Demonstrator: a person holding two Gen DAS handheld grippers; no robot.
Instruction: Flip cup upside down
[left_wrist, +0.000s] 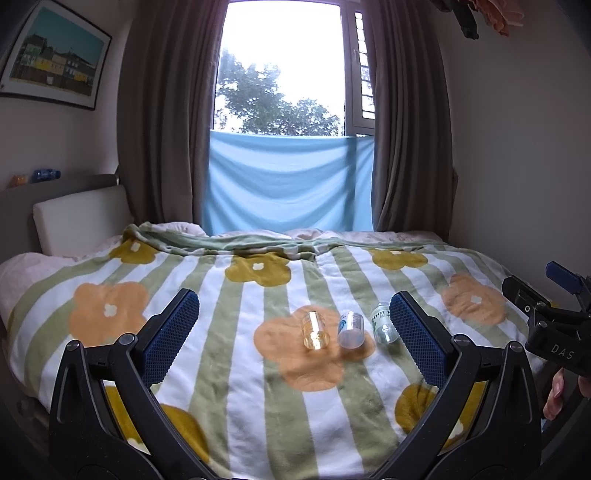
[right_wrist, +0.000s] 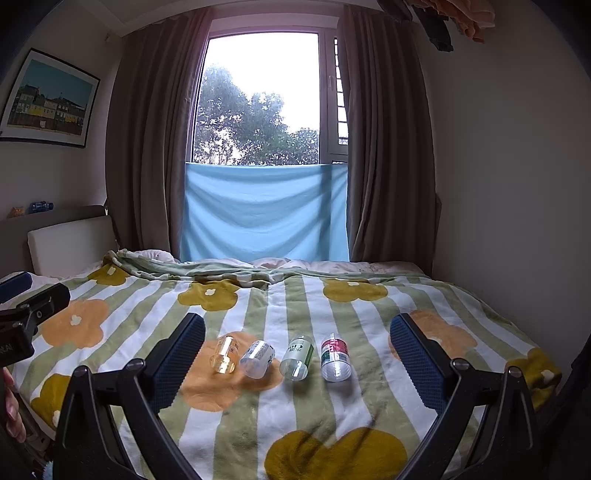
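Bed blanket (right_wrist: 280, 406); both grippers wide apart above 4 cups (right_wrist: 258, 360).

Daylight enters through the window (left_wrist: 280, 66) at top centre of both views, where the sky is blown out to plain white, while the curtains (left_wrist: 162, 122) and side walls sit dim beside it. The blanket (right_wrist: 295, 406) in the lower half is softly and evenly lit, with only faint shadows under the small containers. Fisheye distortion bows the walls and bed edges, the corners darken to black, and the picture stays fairly sharp centrally.
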